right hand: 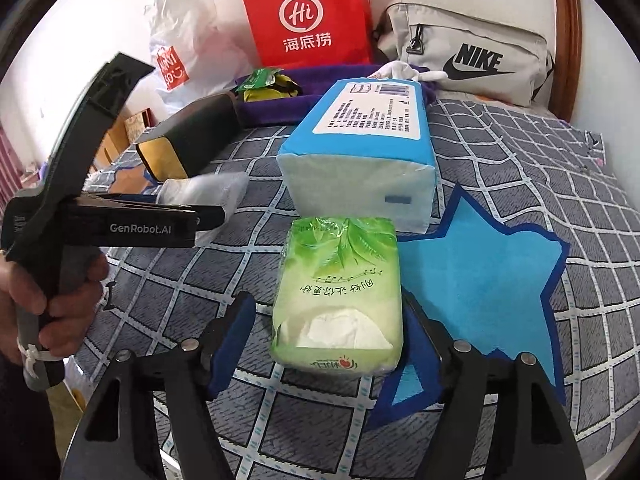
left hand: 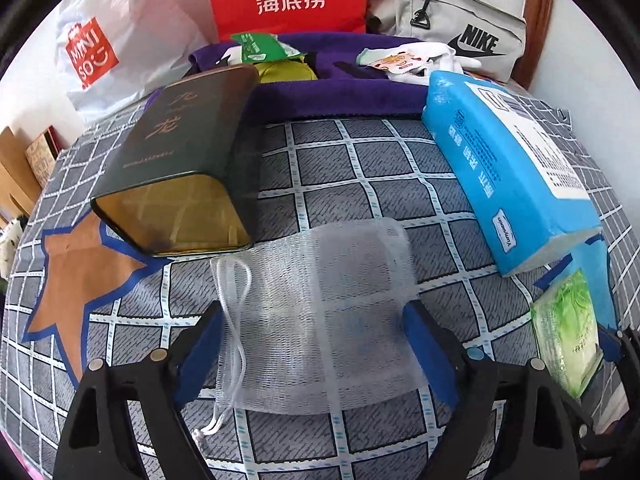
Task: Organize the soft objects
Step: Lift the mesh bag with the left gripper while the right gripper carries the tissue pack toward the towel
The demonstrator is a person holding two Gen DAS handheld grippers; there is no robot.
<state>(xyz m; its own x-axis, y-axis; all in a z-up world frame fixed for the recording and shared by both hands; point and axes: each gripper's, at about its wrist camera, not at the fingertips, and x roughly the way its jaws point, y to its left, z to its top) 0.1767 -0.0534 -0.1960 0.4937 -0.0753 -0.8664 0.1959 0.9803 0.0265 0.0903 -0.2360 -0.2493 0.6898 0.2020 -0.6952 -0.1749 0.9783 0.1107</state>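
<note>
Left wrist view: mesh pouch (left hand: pixel 320 316) lies flat on the checked bedspread (left hand: pixel 360 168), right between the two fingers of the left gripper (left hand: pixel 308 344); jaws stand wide, blue pads at either side edge of the pouch, and no squeeze shows on the mesh.
Pouch axis: its long way runs straight ahead from the gripper, drawstring (left hand: pixel 234 320) trailing along the left edge back toward the camera.
Neighbours: far end of the pouch sits just beside the open end of the dark tin (left hand: pixel 188 152), which lies on its side over an orange star (left hand: pixel 80 280); blue tissue pack (left hand: pixel 508 176) lies to the right, well clear.
Right wrist view: green tissue pack (right hand: pixel 340 292) rests on the bedspread between the fingers of the right gripper (right hand: pixel 320 340); jaws are wide, with a gap showing on both sides, so nothing is gripped.
Pack axis: lengthwise along the gripper's line, torn opening nearest the camera, right edge touching the blue star (right hand: pixel 480 280).
Nearer hand: each gripper already straddles its own item; closing looks like the likely next move for either.
Only here: the person's hand (right hand: pixel 44 292) on the left gripper's handle, seen side-on over the pouch.
Only in the left view: the orange star and the drawstring.
</note>
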